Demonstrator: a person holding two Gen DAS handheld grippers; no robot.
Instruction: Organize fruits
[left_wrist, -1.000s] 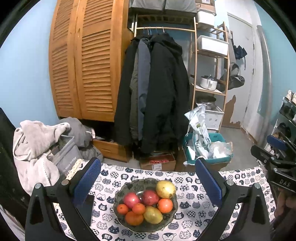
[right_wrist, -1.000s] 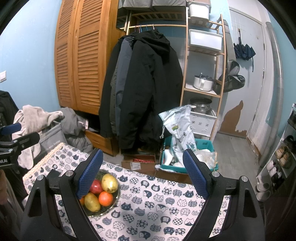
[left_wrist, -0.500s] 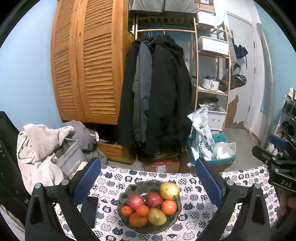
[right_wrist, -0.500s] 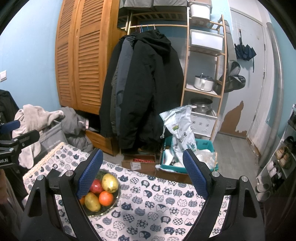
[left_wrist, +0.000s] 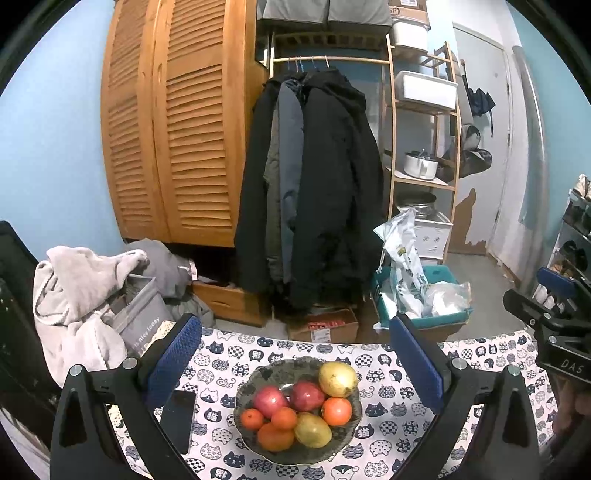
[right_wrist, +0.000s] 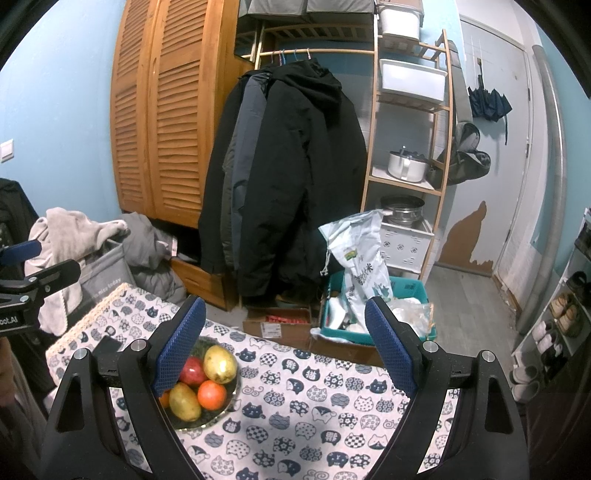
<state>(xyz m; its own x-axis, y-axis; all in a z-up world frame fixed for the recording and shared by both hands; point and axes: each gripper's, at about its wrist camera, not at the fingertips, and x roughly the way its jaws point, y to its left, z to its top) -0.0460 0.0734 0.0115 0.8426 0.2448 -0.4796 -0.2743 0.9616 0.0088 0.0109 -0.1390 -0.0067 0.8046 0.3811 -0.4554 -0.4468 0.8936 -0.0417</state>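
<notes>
Fruits (left_wrist: 299, 410) piled in a dark bowl (left_wrist: 243, 391) on the cat-print counter (right_wrist: 314, 398): red apples, oranges, yellow-green mangoes, their long axes lying roughly level; left gripper (left_wrist: 295, 354) spread wide above the bowl, holding nothing; right gripper (right_wrist: 284, 343) wide and empty, bowl beside its left finger.

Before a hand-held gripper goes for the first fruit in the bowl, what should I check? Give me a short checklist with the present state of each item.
1. Left hand-held gripper open and empty: ok.
2. Right hand-held gripper open and empty: ok.
3. Bowl flat on the tablecloth: ok.
4. Fruit reachable from above: ok; the top pear lies uncovered.
5. Free cloth right of the bowl for sorting: ok.
6. Phone clear of the bowl: ok, but it lies close on the left.
</notes>
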